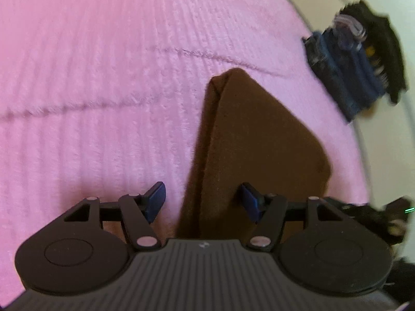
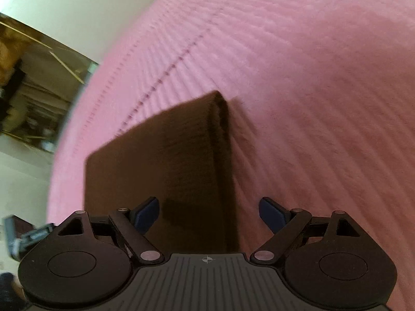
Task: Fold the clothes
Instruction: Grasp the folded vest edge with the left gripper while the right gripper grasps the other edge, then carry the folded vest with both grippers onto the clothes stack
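Pink ribbed bedding (image 1: pixel 103 83) fills both views, soft and plush with stitched seam lines running across it; it looks like a bed or padded surface rather than a counter. Lying flat on it is a brown garment (image 1: pixel 249 140), already folded into a compact, thick rectangle with neat straight edges and a doubled layer showing along one side. From the left wrist view, the left gripper (image 1: pixel 204 202) sits low over the near end of the brown garment, its jaws spread wide and gripping nothing, one blue pad over the pink bedding beside the cloth and the other over the cloth itself. From the right wrist view, the right gripper (image 2: pixel 209 217) hangs over the same garment's near edge, its jaws likewise wide apart and empty. Beyond the garment, past the bed's edge on the pale floor, lies a dark pile of clothes (image 1: pixel 355 64), blue and black, blurred. Judging by the tidy shape, this garment is mostly or fully folded; a last fold or moving it aside may remain, and the dark pile may still wait.
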`<state>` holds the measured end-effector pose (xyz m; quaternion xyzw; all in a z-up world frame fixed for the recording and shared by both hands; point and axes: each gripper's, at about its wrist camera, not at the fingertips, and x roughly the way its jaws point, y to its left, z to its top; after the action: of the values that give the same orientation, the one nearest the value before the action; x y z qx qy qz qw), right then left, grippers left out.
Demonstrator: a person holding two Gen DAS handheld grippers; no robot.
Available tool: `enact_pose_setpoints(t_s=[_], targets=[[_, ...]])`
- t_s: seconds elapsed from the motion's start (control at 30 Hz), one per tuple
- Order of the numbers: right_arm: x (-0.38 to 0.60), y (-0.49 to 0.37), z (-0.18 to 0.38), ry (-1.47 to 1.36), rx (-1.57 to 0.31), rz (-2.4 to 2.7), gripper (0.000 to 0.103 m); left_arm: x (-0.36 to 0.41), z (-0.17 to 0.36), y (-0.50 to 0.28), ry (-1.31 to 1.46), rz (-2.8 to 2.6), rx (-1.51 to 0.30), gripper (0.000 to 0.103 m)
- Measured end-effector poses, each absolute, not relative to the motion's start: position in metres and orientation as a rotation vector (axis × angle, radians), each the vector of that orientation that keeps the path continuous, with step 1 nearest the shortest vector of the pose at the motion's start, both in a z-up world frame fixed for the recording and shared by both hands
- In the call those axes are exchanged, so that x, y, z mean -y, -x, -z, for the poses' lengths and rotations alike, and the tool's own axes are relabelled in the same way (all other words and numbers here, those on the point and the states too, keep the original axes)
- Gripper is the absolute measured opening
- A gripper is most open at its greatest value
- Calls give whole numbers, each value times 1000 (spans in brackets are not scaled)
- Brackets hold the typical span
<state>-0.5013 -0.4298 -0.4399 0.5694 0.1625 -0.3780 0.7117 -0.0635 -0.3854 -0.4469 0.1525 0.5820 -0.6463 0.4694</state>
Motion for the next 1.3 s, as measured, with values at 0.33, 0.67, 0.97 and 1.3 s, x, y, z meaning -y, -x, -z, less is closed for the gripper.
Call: enact_pose_setpoints(t_s=[0.33,0.67,0.97,1.3], targets=[[451,501,453,-1415,-280,779,26,413,471,75,-234,1631,-1555,28],[426,501,348,-1369,-210,846,21,418,390,96,-269,1722,-1457,19],[432,567,210,-1249,-96,896,21,435,254,147,-165,1854,-1382,19],[590,728,86,-1098,-45,943,21,586,155,312,-11,2010,-1301,19]])
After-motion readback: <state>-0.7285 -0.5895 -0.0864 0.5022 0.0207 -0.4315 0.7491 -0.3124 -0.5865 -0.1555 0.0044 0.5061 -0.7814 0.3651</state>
